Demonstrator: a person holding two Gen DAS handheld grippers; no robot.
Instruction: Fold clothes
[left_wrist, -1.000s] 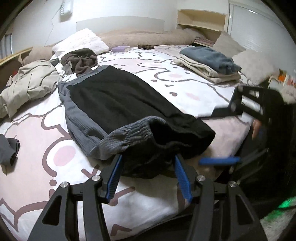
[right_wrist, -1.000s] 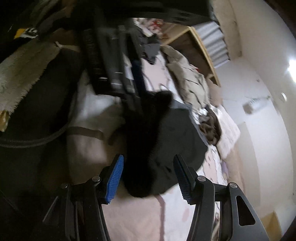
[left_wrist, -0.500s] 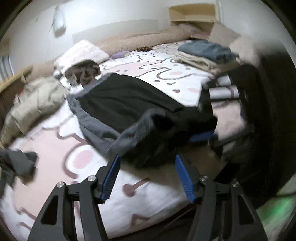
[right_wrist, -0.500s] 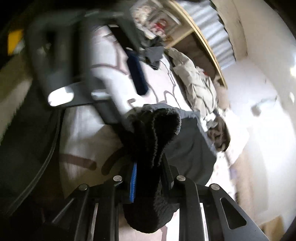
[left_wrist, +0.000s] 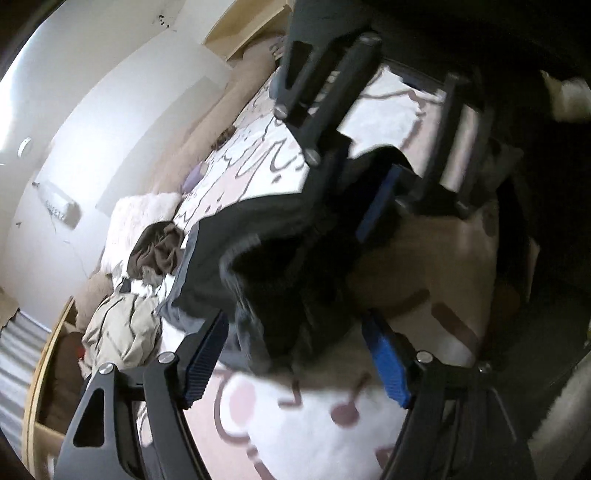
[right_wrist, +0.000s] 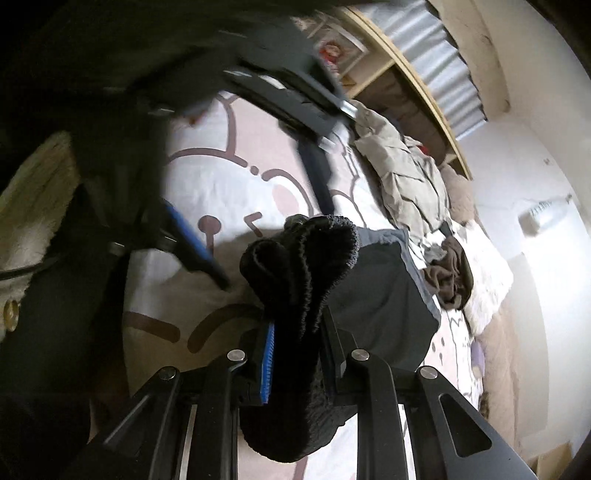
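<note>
Black knitted cloth, the ribbed waistband of a dark garment with grey side panels (right_wrist: 306, 266), is pinched between the blue-padded jaws of the right gripper (right_wrist: 295, 343); the jaws stand narrow and press on the bunched fabric, which rises past the fingertips and also hangs below them. Beyond those fingertips the rest of the garment lies spread on the white bedsheet printed with pink cartoon outlines (right_wrist: 229, 184). Farther ahead and to the right lie a crumpled beige jacket (right_wrist: 402, 173) and a small brown heap of cloth (right_wrist: 450, 273).

The left gripper (left_wrist: 295, 354) has its jaws opening, standing wide apart. The same black garment (left_wrist: 280, 266) bunches just ahead of and between the blue pads (left_wrist: 205, 354), but neither pad presses on it. Directly ahead of this gripper, the right gripper's black frame (left_wrist: 325, 92) reaches down into the cloth, with one blue pad showing against the fabric.
</note>
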